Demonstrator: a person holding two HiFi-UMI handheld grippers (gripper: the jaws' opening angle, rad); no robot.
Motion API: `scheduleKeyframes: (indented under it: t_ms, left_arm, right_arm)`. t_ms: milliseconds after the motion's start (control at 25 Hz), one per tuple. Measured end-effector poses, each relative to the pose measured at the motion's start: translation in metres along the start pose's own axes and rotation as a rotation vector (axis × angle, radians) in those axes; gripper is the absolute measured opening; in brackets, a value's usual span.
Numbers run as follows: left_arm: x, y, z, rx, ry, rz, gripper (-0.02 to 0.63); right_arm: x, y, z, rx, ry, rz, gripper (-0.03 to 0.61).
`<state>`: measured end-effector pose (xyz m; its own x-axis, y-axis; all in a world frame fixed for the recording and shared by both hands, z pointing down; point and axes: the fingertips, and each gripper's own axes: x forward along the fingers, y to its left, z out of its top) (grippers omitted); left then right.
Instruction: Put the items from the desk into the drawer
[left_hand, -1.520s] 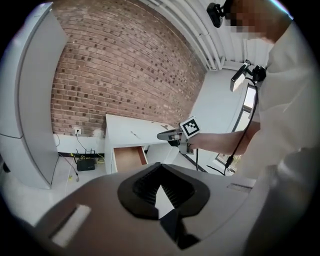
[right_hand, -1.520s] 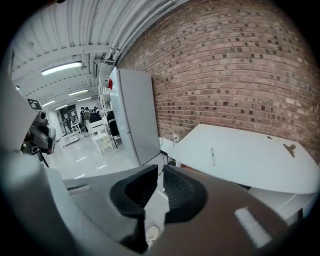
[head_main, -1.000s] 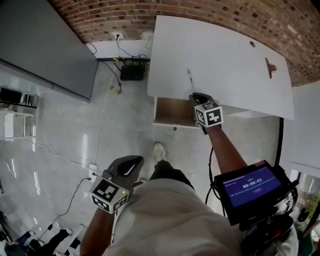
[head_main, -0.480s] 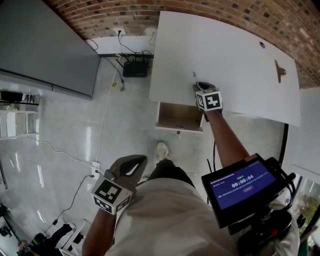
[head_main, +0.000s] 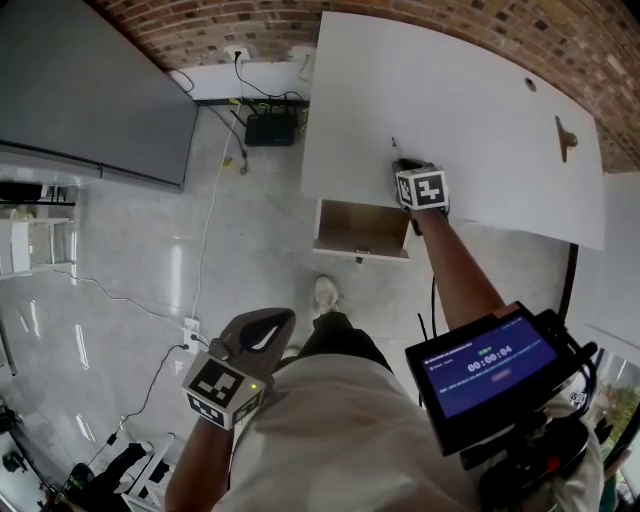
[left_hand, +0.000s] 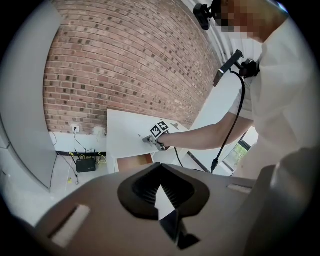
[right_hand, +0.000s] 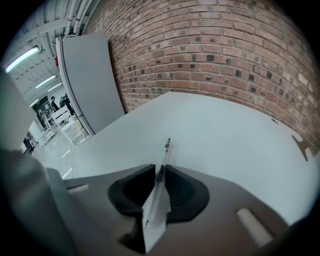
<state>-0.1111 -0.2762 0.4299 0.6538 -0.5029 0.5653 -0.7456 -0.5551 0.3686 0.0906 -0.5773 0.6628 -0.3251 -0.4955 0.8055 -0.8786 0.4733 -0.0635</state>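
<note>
A thin pen lies on the white desk, and my right gripper is shut on its near end. The head view shows that gripper over the desk's front part, with the pen sticking out past it. Just below the desk edge, the wooden drawer stands pulled out, and I see nothing inside it. A small brown item rests at the desk's far right. My left gripper hangs low by the person's side, shut and holding nothing.
A large grey panel stands at the left. A black box with cables sits on the floor by the brick wall. A screen device is mounted near the person's right side. A shoe is in front of the drawer.
My right gripper has moved from the drawer's front edge forward onto the desk, up to the pen. The left gripper has stayed by the person's side.
</note>
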Motion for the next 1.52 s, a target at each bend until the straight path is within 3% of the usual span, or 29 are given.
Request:
scheduleKeyframes:
  t_ms: [600, 880, 1200, 1520]
  left_arm:
    - [-0.025, -0.012, -0.02, 0.017, -0.008, -0.021, 0.008]
    - [-0.051, -0.031, -0.065, 0.045, -0.025, -0.065, 0.008]
    - [-0.058, -0.036, -0.075, 0.032, 0.013, -0.098, 0.008]
    - [-0.062, -0.054, -0.079, 0.002, 0.034, -0.088, 0.008]
  right_arm:
    - [-0.047, 0.035, -0.023, 0.16, -0.103, 0.01, 0.044]
    - [-0.079, 0.101, -0.08, 0.186, -0.133, 0.045, 0.044]
    - [-0.078, 0.127, -0.133, 0.231, -0.074, 0.046, 0.044]
    - [-0.052, 0.106, -0.163, 0.353, -0.017, 0.044, 0.044]
